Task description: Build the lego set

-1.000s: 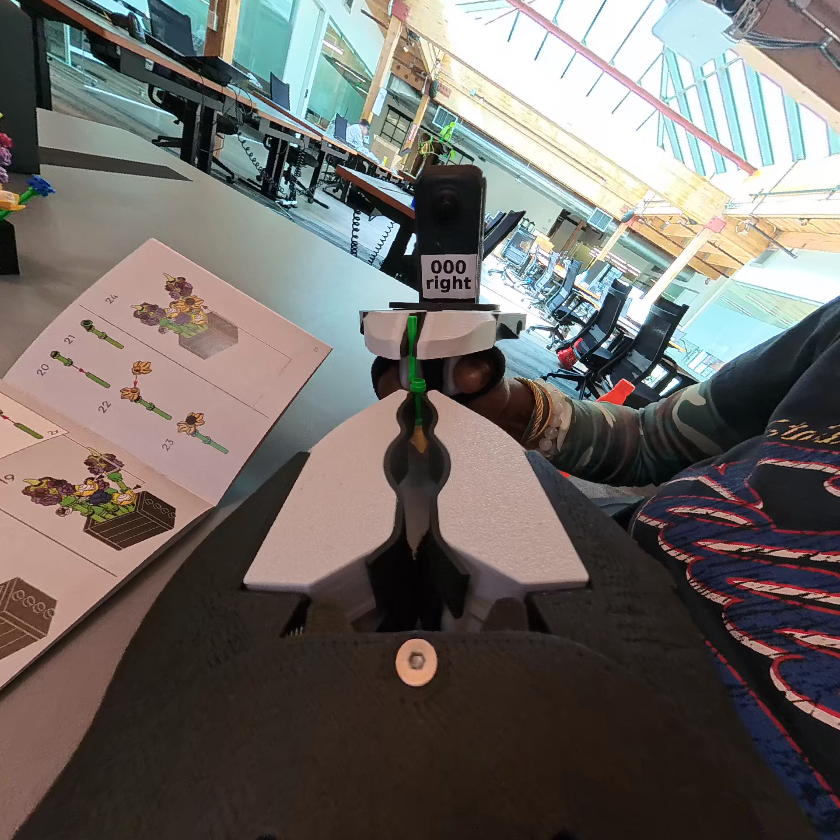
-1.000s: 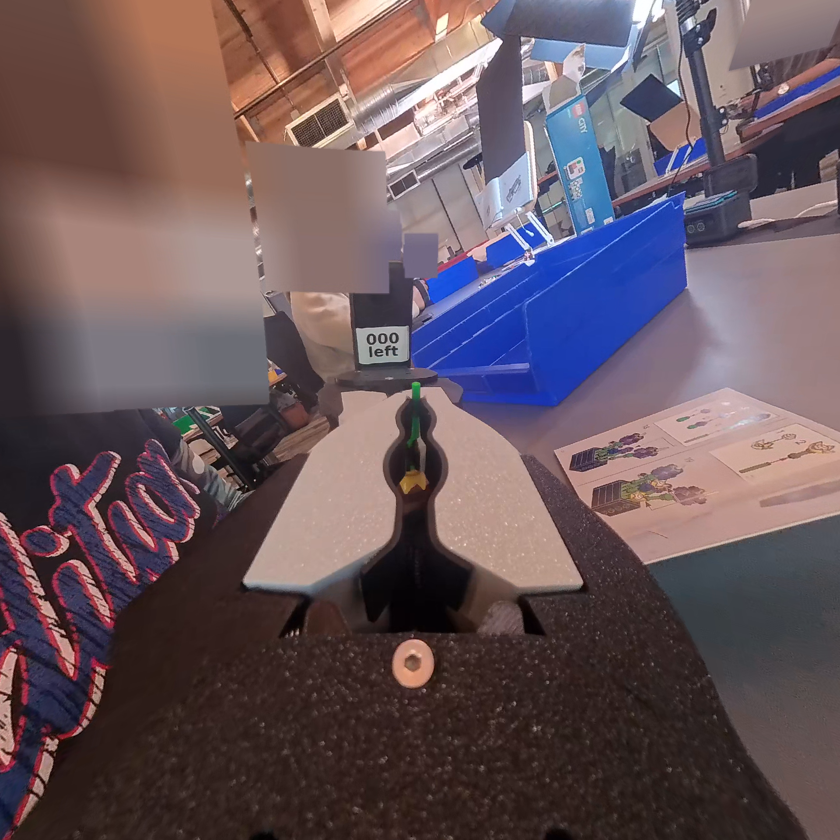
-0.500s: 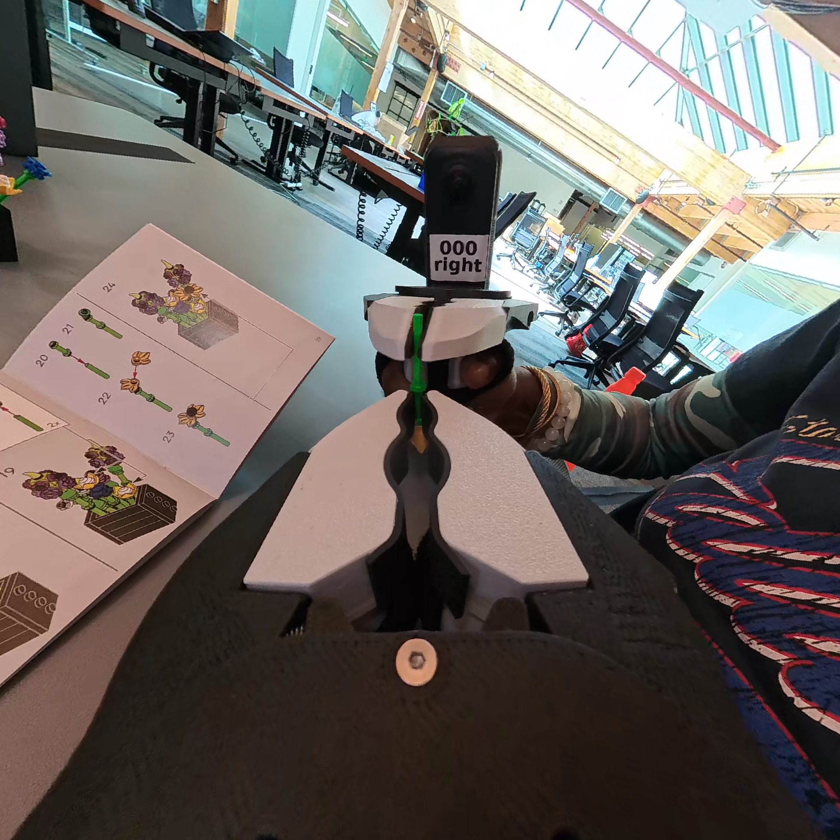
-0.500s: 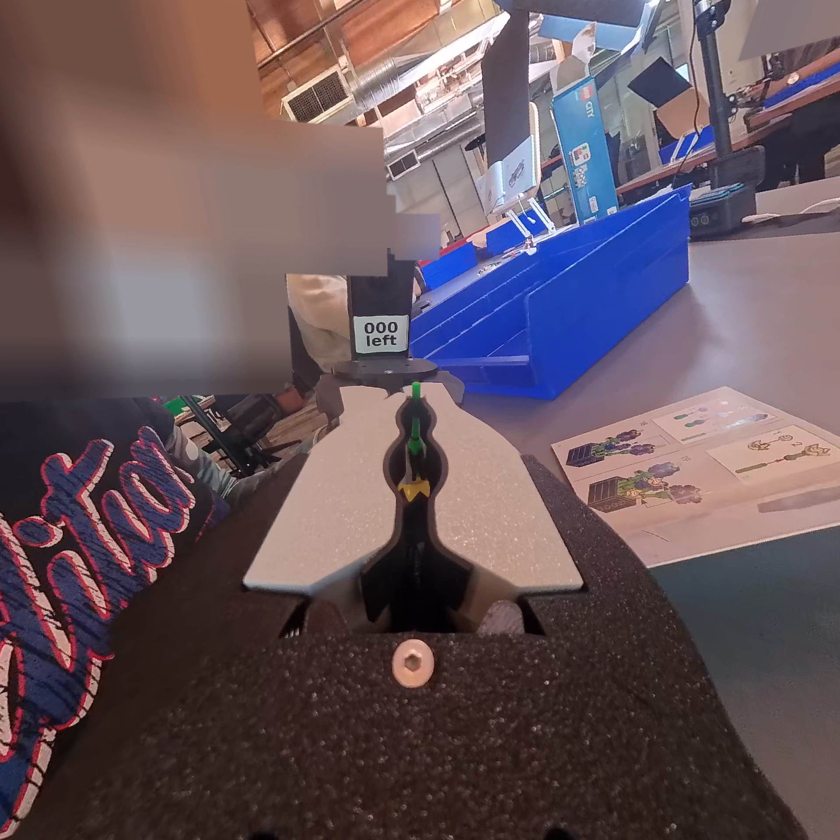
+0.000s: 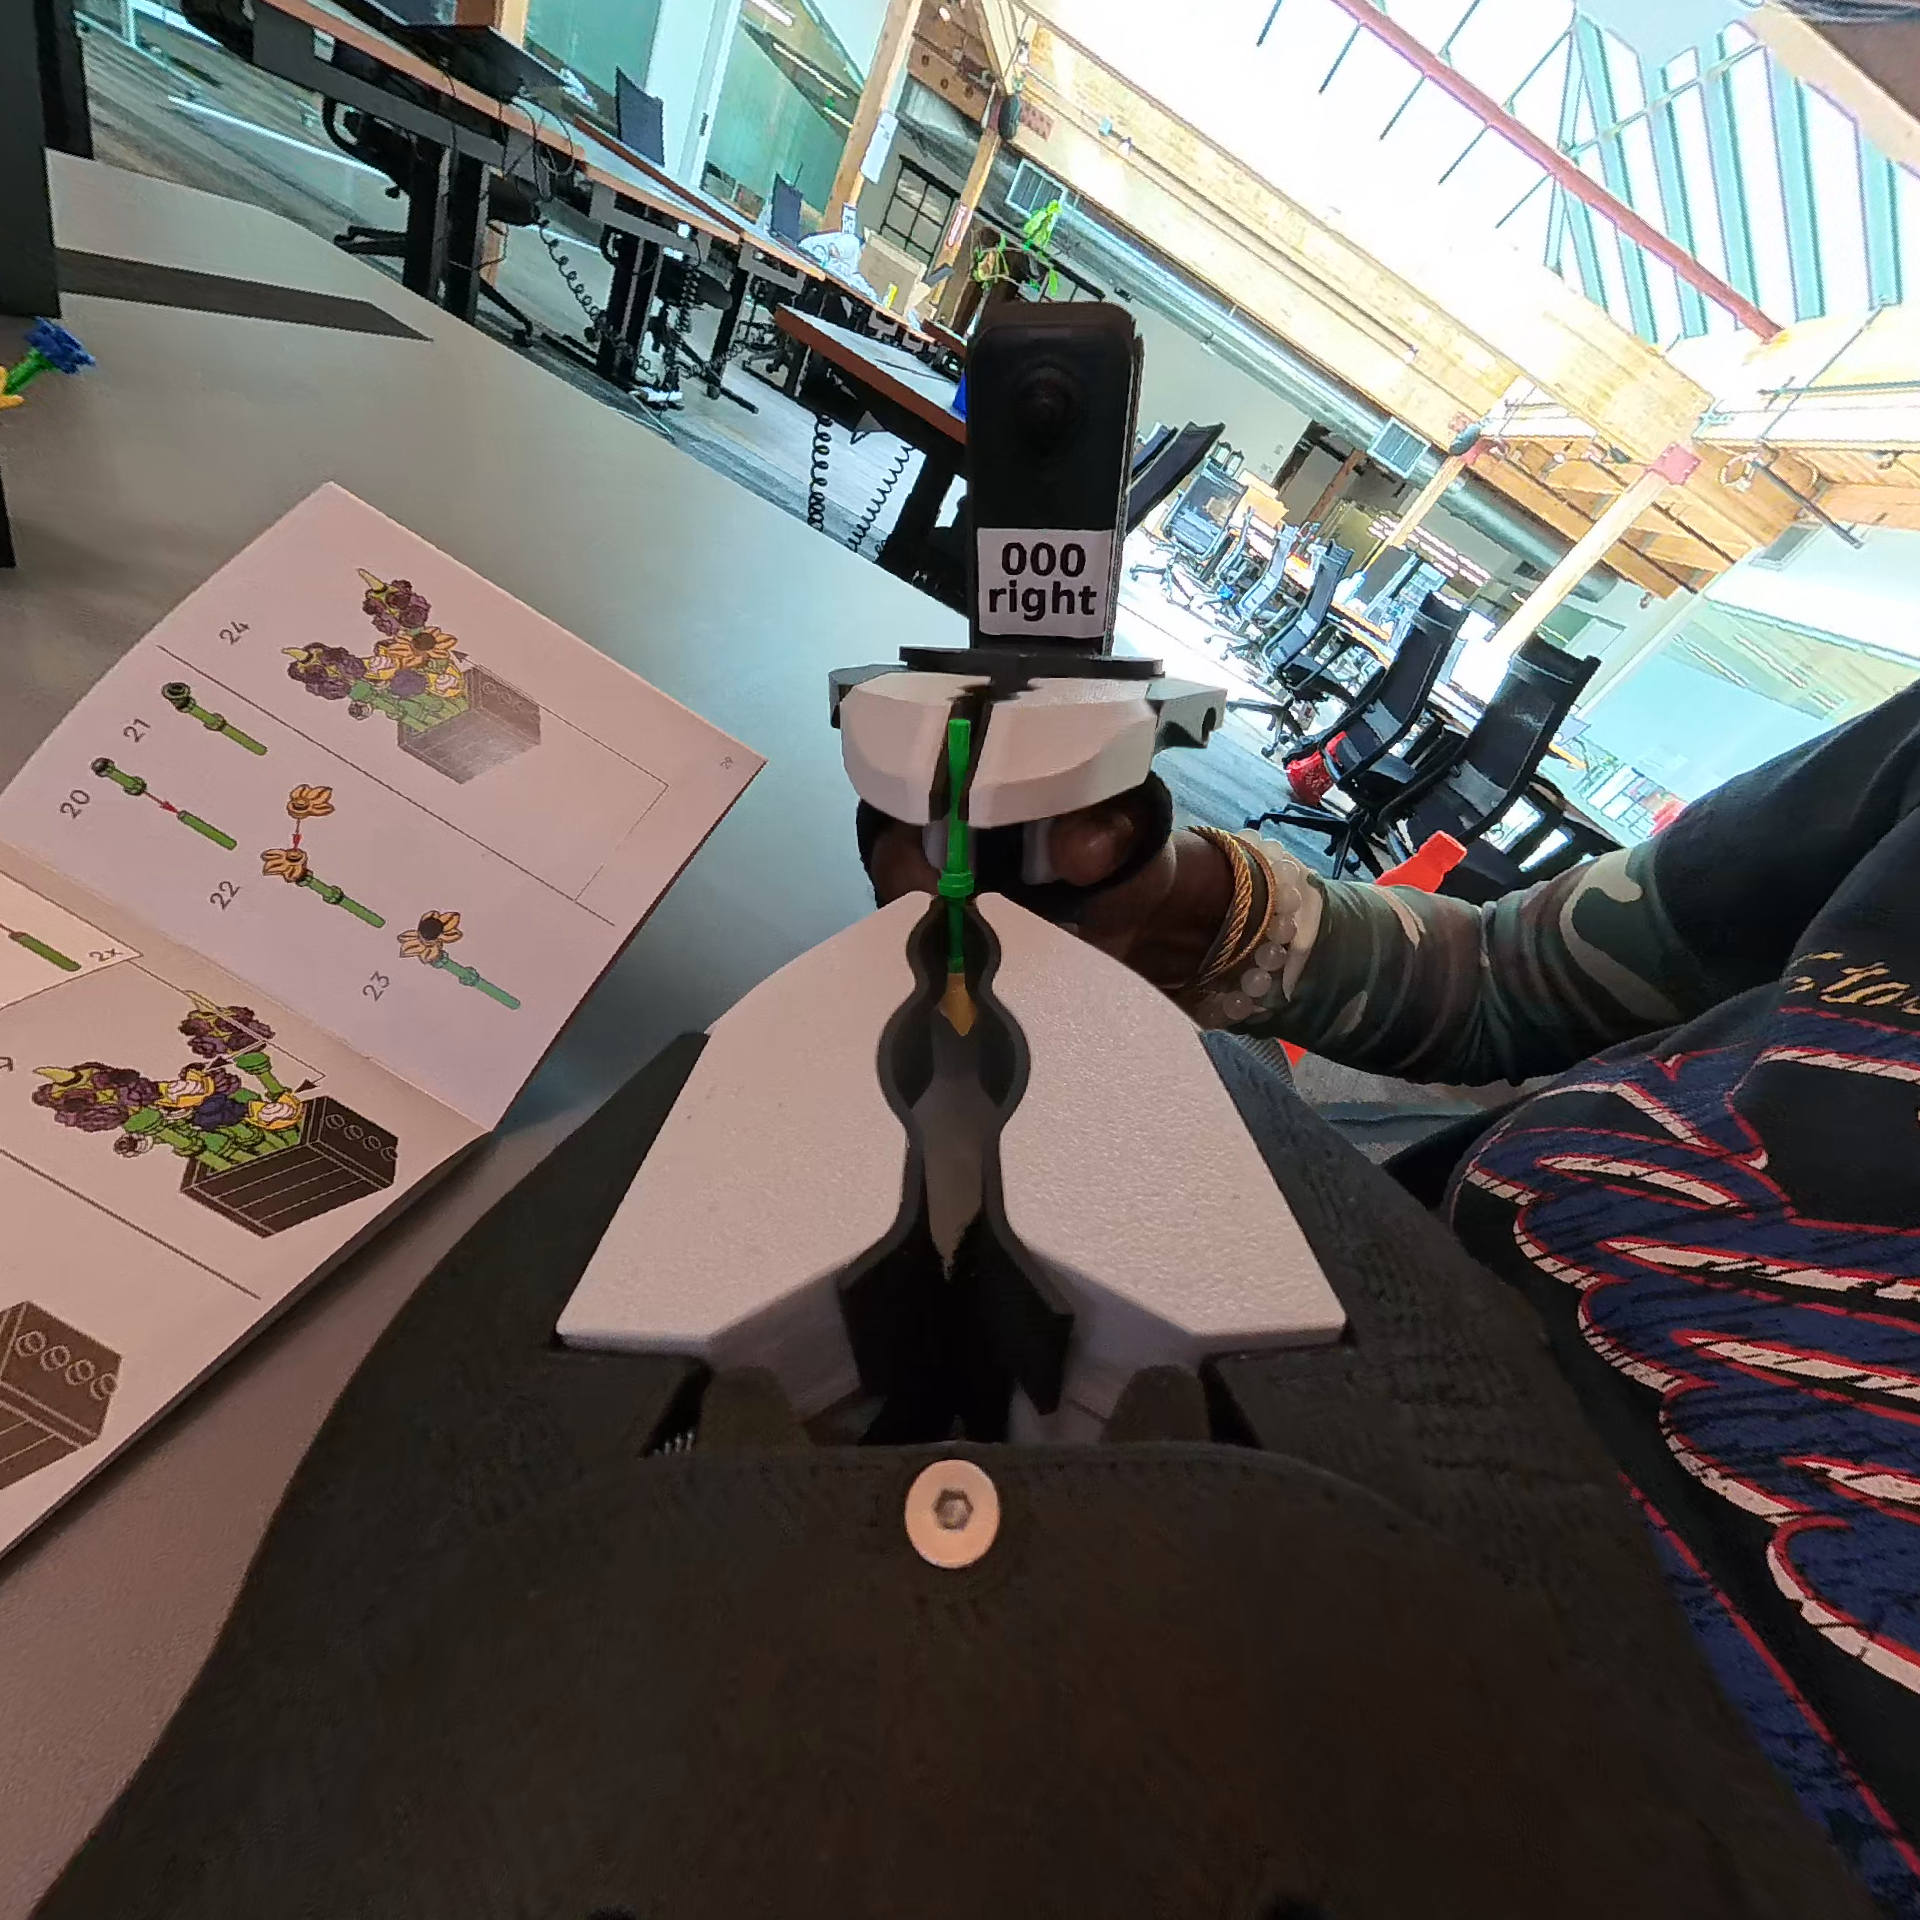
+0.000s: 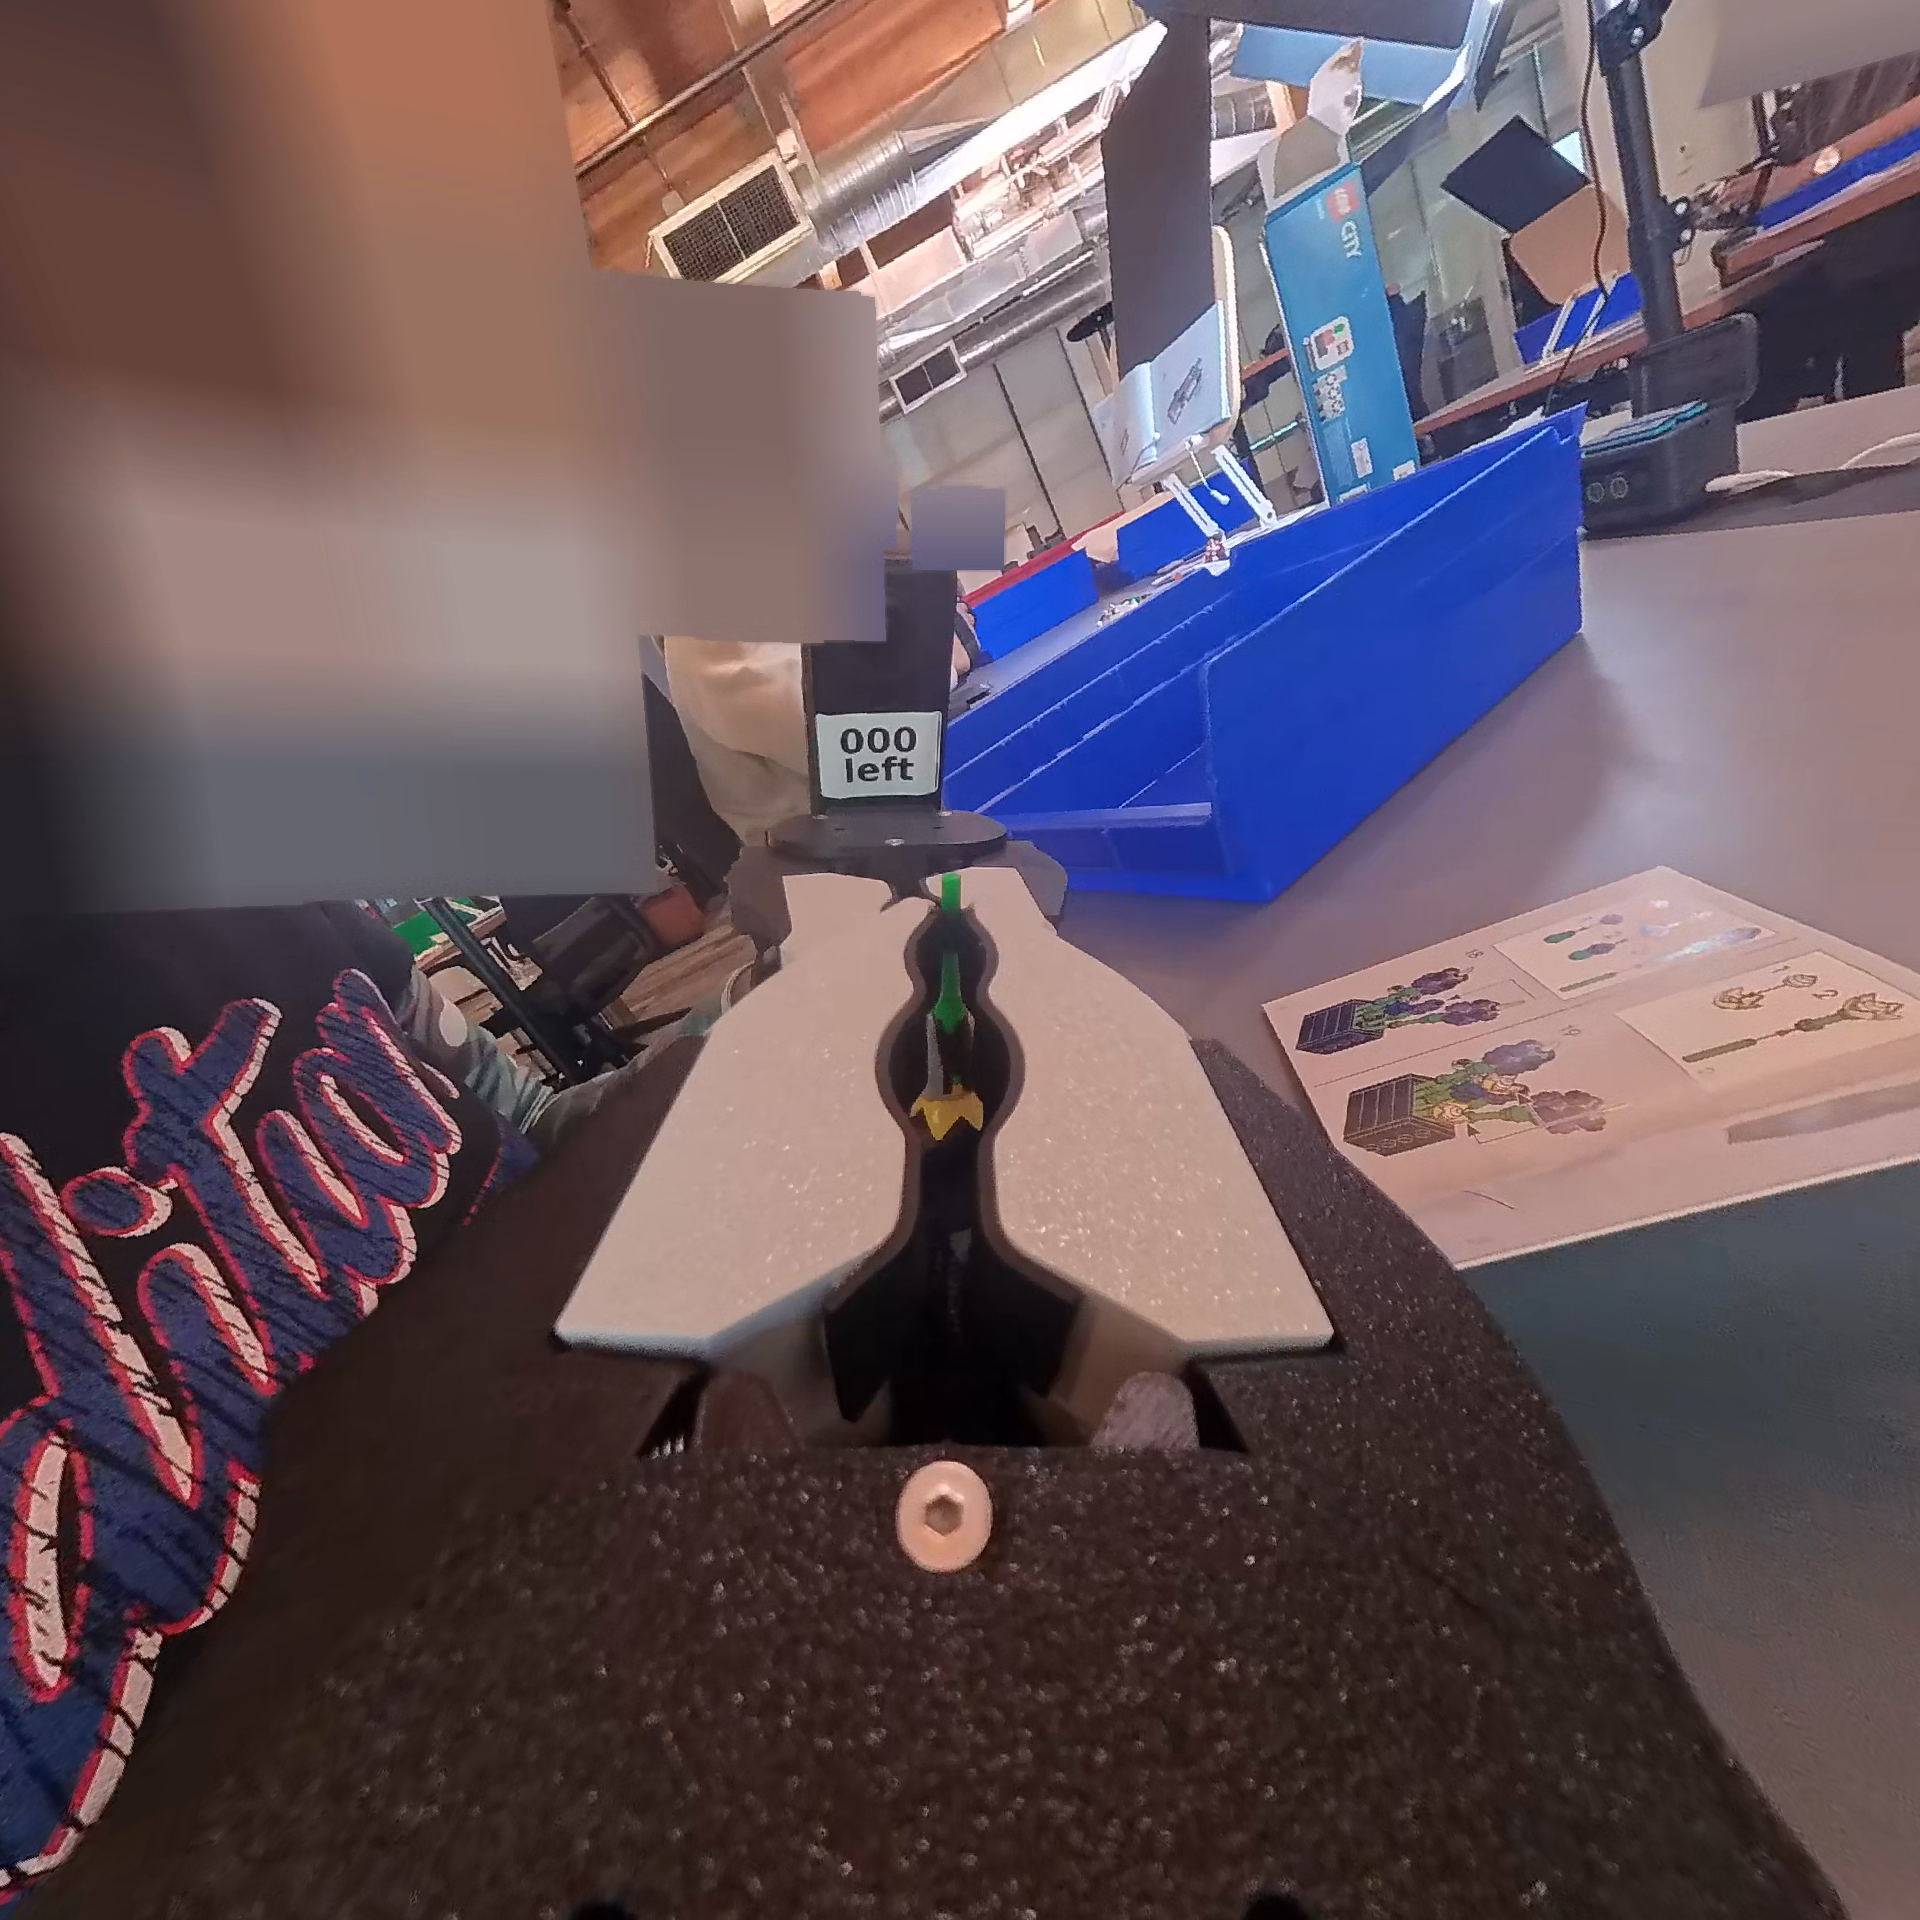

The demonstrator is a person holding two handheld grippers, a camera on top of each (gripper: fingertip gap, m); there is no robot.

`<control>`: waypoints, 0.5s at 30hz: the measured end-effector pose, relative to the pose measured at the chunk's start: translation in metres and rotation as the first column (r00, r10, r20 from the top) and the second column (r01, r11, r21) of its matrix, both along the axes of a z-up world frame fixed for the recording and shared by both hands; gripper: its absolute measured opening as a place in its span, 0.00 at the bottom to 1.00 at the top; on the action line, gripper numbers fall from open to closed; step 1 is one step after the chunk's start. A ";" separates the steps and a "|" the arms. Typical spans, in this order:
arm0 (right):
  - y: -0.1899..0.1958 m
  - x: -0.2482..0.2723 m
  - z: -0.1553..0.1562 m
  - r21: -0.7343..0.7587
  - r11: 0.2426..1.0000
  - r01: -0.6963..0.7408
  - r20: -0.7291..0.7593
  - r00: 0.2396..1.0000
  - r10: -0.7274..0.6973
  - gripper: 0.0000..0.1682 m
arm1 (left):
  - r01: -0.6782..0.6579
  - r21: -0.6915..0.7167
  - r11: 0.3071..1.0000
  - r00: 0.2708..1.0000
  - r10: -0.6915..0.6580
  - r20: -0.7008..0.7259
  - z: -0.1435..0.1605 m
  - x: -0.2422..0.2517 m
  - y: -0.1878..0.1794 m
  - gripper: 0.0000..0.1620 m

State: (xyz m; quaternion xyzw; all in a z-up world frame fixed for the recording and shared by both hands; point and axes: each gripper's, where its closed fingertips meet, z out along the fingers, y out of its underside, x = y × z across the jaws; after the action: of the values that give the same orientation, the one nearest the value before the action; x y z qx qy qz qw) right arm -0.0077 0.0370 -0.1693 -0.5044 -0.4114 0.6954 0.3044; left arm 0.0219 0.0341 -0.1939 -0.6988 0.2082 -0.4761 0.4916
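Observation:
A thin green lego stem (image 5: 954,821) spans between my two grippers, which meet tip to tip above the grey table (image 5: 540,488). My left gripper (image 5: 951,909) is shut on the stem, with a tan-yellow piece (image 5: 957,1013) at its end inside the jaw gap. My right gripper (image 6: 940,914) is shut on the same stem (image 6: 948,987), with a yellow flower piece (image 6: 945,1117) in its jaw gap. The right gripper also shows in the left wrist view (image 5: 966,722), and the left gripper in the right wrist view (image 6: 914,883).
An open instruction booklet (image 5: 312,883) lies on the table to the left and shows in the right wrist view (image 6: 1610,1039). A blue bin (image 6: 1351,727) stands behind it. A small blue lego flower (image 5: 42,358) is far left. The person's sleeve (image 5: 1455,966) is right. Less than 4 cm separates the two grippers' tips.
Both grippers stay shut on the stem. In the left wrist view the right gripper has risen slightly and the booklet has shifted a little; nothing was let go.

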 end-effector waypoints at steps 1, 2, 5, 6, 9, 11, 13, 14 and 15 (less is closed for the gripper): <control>0.000 0.000 0.000 -0.001 1.000 0.001 0.001 1.000 -0.001 0.02 | -0.001 0.000 1.000 1.000 0.001 -0.002 0.000 0.000 0.000 0.01; 0.000 0.000 0.000 -0.004 1.000 -0.002 0.002 1.000 0.002 0.02 | 0.000 -0.001 1.000 1.000 0.000 0.000 0.000 0.000 0.000 0.01; 0.001 0.000 -0.002 -0.001 1.000 -0.002 0.020 1.000 0.002 0.02 | -0.005 -0.005 1.000 1.000 0.005 -0.005 -0.001 0.000 0.001 0.01; 0.001 0.000 -0.003 0.007 1.000 -0.001 0.032 0.999 0.000 0.02 | -0.005 -0.007 1.000 1.000 0.005 -0.006 -0.001 0.000 0.001 0.01; 0.001 0.000 -0.007 0.026 1.000 0.002 0.078 0.997 -0.004 0.02 | -0.001 -0.021 1.000 1.000 0.000 -0.015 -0.004 0.000 0.001 0.01; 0.002 -0.001 -0.008 -0.011 1.000 0.005 0.089 0.996 -0.004 0.02 | -0.006 -0.032 0.999 1.000 0.005 -0.018 -0.005 0.000 0.002 0.01; 0.003 -0.002 -0.008 -0.078 0.997 0.012 0.075 0.997 -0.006 0.02 | -0.013 -0.037 0.999 1.000 0.013 0.008 -0.004 -0.002 0.003 0.01; 0.004 -0.004 -0.008 -0.097 0.995 0.022 0.068 0.998 -0.016 0.02 | -0.018 -0.039 0.999 1.000 0.019 0.019 -0.003 -0.004 0.004 0.01; 0.004 -0.005 -0.008 -0.101 0.994 0.036 0.064 0.997 -0.030 0.02 | -0.024 -0.041 0.999 0.999 0.025 0.027 -0.003 -0.005 0.004 0.01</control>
State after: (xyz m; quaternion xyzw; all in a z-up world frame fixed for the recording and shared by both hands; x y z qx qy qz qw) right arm -0.0131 0.0412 -0.1775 -0.5476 -0.3764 0.6942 0.2767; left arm 0.0169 0.0384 -0.1965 -0.7046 0.1830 -0.4838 0.4857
